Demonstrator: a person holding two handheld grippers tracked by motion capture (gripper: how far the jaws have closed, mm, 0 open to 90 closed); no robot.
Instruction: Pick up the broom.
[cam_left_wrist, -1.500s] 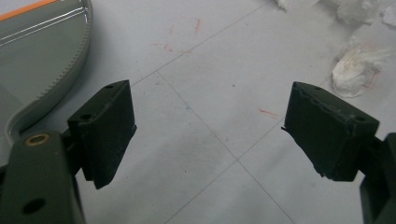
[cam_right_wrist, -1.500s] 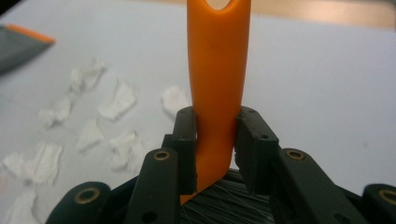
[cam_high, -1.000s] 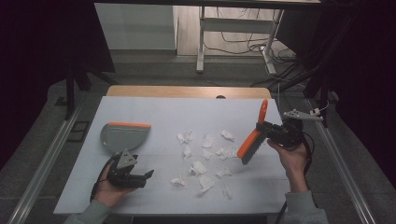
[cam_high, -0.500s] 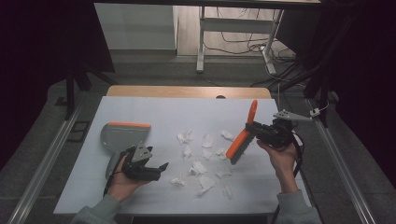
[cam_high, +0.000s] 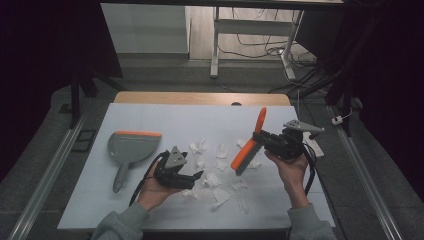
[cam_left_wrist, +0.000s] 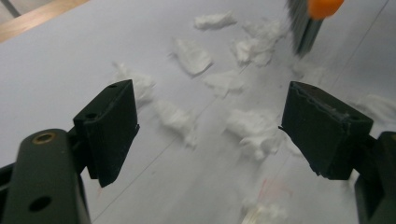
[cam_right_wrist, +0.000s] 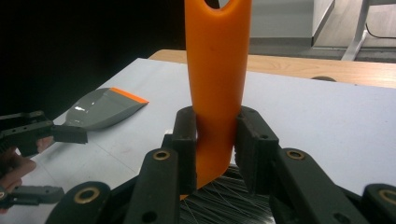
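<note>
An orange hand brush (cam_high: 251, 144) is held tilted above the white table, handle up. My right gripper (cam_high: 260, 140) is shut on the brush (cam_right_wrist: 215, 84) at its handle, bristles (cam_right_wrist: 224, 200) below the jaws. Several crumpled white paper scraps (cam_high: 212, 179) lie scattered mid-table. My left gripper (cam_high: 196, 178) stands open low over the table, pointing right at the paper scraps (cam_left_wrist: 252, 133), nothing between its jaws. The brush's bristles (cam_left_wrist: 303, 28) show at the top of the left gripper view. A grey dustpan (cam_high: 129, 149) with an orange lip lies flat at the left.
The white table sheet (cam_high: 150, 117) has bare room at the back and at the far left. A wooden edge (cam_high: 200, 98) runs along the far side. Metal rails (cam_high: 50, 165) flank the table. The dustpan (cam_right_wrist: 100, 108) and the other gripper (cam_right_wrist: 32, 133) appear at left in the right gripper view.
My left gripper has moved right and forward toward the paper scraps. My right gripper has carried the brush left and lower, nearer the scraps.
</note>
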